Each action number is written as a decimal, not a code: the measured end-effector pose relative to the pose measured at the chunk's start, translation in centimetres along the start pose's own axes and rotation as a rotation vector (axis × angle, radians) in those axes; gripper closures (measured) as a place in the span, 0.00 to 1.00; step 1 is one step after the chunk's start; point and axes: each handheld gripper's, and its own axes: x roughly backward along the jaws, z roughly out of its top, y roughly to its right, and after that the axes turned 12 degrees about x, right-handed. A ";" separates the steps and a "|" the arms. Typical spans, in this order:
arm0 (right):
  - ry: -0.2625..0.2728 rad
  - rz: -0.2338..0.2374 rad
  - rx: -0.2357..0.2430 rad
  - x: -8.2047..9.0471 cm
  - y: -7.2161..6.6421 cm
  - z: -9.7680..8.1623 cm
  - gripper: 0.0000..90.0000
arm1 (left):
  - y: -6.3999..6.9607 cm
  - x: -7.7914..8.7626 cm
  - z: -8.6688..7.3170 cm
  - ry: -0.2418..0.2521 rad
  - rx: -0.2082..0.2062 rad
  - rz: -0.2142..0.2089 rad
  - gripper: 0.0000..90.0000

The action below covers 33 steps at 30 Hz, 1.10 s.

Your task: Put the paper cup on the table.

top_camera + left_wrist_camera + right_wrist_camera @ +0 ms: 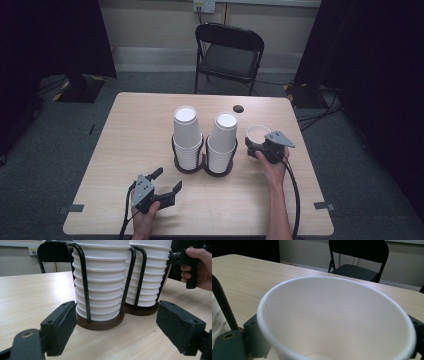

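Overhead, pale wooden table [125, 150], grey floor [60, 130].

High view steeply down over table [125, 150]; two tongs views low, close, sharing cup stacks [105, 282].

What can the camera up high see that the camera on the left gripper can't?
Only the high view takes in the stacks' white tops, the single paper cup between the right gripper's jaws, and the left gripper from above. Only the left gripper view brings out the holder's brown base and the ridged cup rims up close. Both share the two cup stacks, the black wire holder, the table and the folding chair.
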 end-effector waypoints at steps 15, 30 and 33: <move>-0.065 0.019 -0.029 0.3 -0.3 -0.4 0.11 | 0.1 0.2 -0.1 0.018 -0.003 -0.003 0.19; -0.142 0.043 -0.080 0.4 -0.6 -1.4 0.15 | 0.0 0.1 -0.1 0.014 0.001 0.001 0.19; -0.165 0.050 -0.106 0.7 -0.6 -2.1 0.15 | 0.0 0.1 -0.1 0.013 0.006 -0.001 0.19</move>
